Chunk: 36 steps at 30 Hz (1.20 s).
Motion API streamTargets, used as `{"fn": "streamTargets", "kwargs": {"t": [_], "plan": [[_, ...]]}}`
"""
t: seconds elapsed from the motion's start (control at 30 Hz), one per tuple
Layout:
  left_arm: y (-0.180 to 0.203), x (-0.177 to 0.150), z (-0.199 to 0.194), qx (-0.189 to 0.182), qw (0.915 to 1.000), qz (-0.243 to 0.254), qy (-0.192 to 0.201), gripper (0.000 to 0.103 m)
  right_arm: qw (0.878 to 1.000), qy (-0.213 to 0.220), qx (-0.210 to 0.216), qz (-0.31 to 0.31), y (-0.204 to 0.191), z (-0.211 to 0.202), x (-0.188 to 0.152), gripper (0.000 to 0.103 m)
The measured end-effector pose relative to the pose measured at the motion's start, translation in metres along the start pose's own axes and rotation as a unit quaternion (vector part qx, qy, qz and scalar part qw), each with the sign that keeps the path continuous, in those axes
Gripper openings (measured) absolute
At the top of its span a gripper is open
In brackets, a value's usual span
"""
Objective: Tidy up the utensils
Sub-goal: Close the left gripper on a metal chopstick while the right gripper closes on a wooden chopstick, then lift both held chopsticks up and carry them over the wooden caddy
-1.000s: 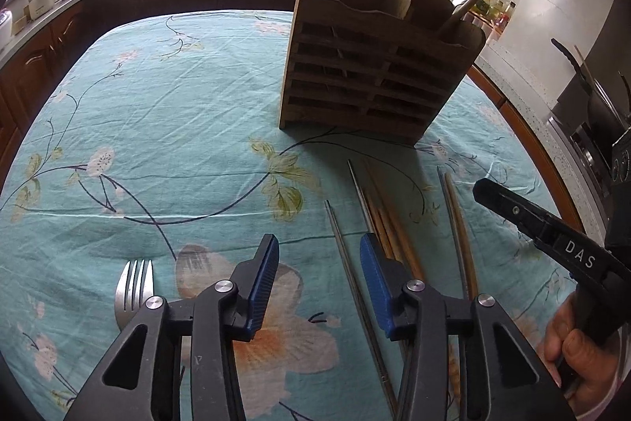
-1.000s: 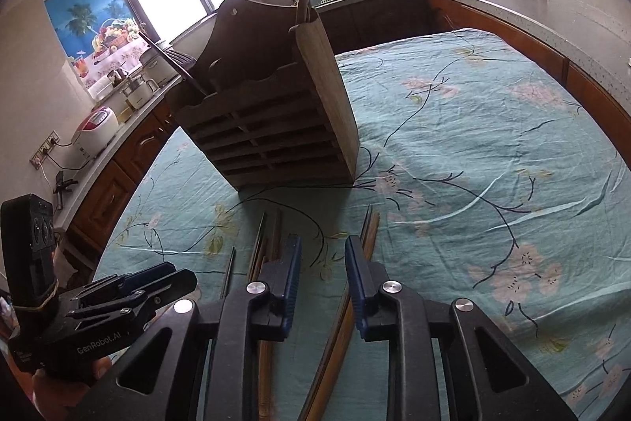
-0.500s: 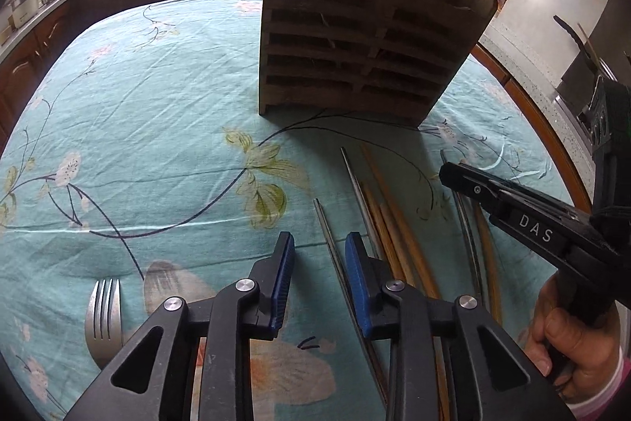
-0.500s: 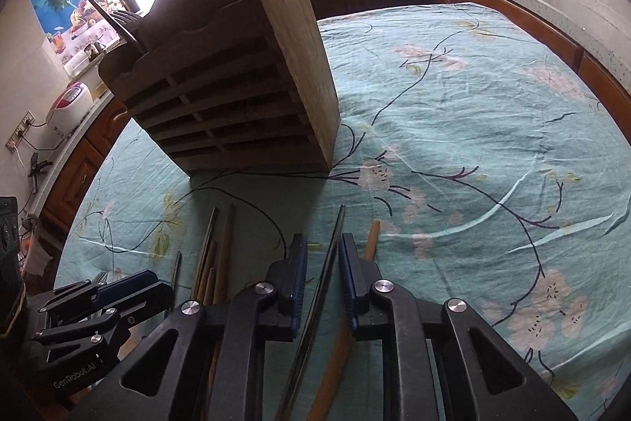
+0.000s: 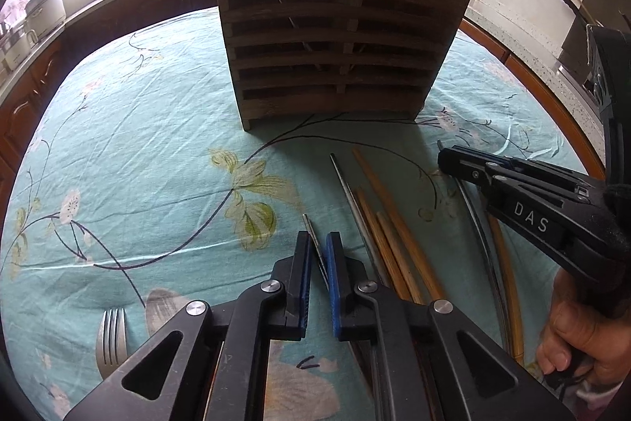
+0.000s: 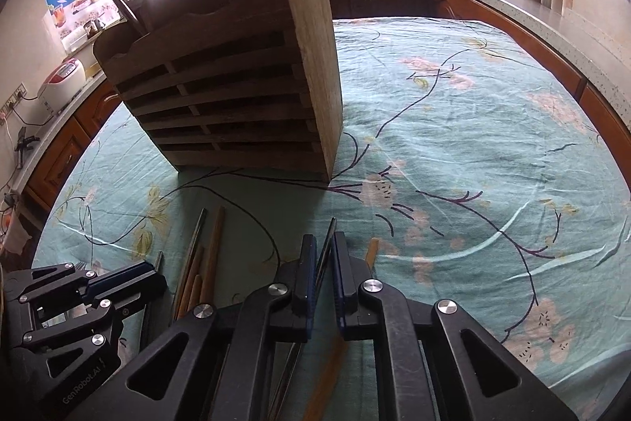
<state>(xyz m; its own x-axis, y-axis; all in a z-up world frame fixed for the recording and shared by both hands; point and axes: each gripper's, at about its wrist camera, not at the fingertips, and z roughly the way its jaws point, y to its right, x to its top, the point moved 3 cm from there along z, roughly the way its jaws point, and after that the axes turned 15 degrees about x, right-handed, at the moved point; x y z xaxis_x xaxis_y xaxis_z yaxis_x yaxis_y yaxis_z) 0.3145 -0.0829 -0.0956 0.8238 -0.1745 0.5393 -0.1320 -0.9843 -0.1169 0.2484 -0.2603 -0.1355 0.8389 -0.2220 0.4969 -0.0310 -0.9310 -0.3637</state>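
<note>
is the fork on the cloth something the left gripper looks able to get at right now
Probably not right away: the left gripper is shut on a metal chopstick. The fork itself lies uncovered on the tablecloth, nothing blocking it.

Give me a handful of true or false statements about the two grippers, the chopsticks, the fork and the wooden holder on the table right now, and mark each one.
1. The left gripper is shut on a metal chopstick. True.
2. The right gripper stands wide open with nothing between its jaws. False: it is shut on a dark thin chopstick.
3. The fork lies on the floral tablecloth. True.
4. The wooden utensil holder lies tipped on its side. False: it stands upright.
5. All the chopsticks are already in the holder. False: several wooden chopsticks lie on the cloth.
</note>
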Motion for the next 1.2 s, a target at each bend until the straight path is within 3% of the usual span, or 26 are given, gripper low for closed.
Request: {"fn": "streamTargets", "kwargs": {"t": [0.27,0.67,1.2], "plan": [[-0.017,-0.005,-0.019,-0.031,0.9991,-0.026,0.009,0.002,0.998,0.031,0.044,0.03,-0.003,-0.032,-0.003,0.004],[-0.07,-0.017,-0.09,-0.071,0.9925,-0.081,0.059,0.002,0.994,0.08,0.08,0.0,-0.042,-0.088,0.0,0.004],[-0.107,-0.049,-0.187,-0.099,0.9809,-0.099,0.134,0.002,0.984,0.146,0.095,-0.048,-0.082,-0.165,-0.001,0.004]]}}
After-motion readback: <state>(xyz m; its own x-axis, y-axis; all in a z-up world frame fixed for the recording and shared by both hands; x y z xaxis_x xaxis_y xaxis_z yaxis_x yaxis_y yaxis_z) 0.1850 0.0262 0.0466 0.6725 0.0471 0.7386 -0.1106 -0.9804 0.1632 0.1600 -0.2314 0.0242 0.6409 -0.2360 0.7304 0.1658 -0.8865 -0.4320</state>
